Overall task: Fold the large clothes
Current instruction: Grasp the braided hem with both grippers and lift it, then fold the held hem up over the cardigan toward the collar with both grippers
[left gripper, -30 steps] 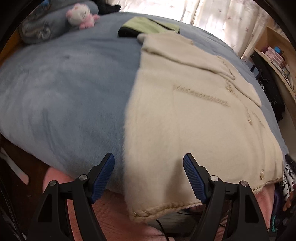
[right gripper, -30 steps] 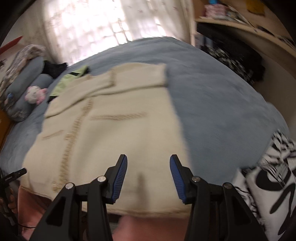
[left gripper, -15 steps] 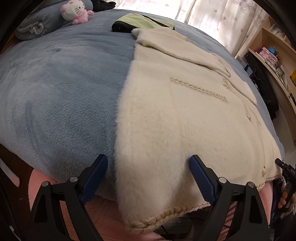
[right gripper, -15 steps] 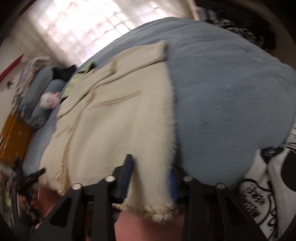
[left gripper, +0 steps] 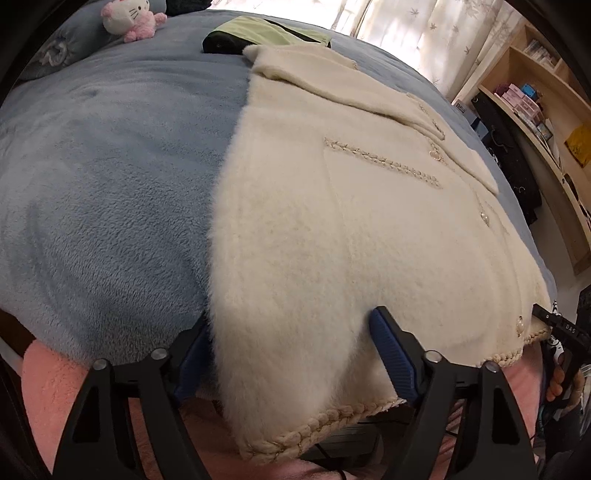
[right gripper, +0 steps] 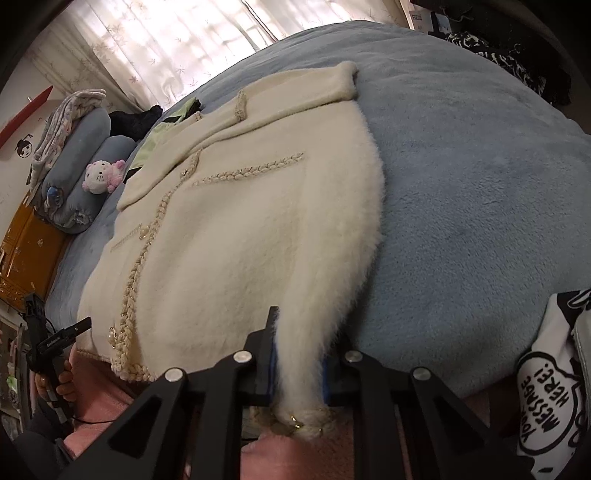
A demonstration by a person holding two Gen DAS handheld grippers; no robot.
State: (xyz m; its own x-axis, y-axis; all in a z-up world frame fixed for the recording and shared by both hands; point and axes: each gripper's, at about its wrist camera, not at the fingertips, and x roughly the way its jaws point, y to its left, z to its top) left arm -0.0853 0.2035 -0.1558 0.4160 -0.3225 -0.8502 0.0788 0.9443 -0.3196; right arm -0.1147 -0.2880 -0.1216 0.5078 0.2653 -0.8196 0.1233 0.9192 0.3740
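A cream fluffy jacket [left gripper: 332, 221] [right gripper: 240, 229] with braided trim lies flat, front up, on the blue blanket [left gripper: 103, 192] [right gripper: 480, 166], its hem toward me. My left gripper [left gripper: 290, 317] straddles the hem's left corner. Its jaws are closing with the fur between them, one blue pad [left gripper: 391, 350] dented into the pile, the other half hidden behind the jacket's edge. My right gripper [right gripper: 306, 332] is closing tight on the hem's right corner, which is pinched into a narrow ridge. Each gripper shows small at the other view's edge, held by a hand [right gripper: 62, 380].
A pink-and-white plush toy [left gripper: 125, 18] [right gripper: 101, 177] and rolled grey pillows [right gripper: 81, 147] lie at the bed's head, beside a green-and-black garment [left gripper: 266, 35]. Wooden shelves [left gripper: 535, 103] stand to the right. A black-and-white printed cloth [right gripper: 554, 369] lies near the right corner. A pink sheet [left gripper: 55, 380] edges the bed.
My right gripper has dropped onto the hem's right corner and closed on it, bunching the fur. My left gripper's jaws spread wider, then narrowed around the left corner.
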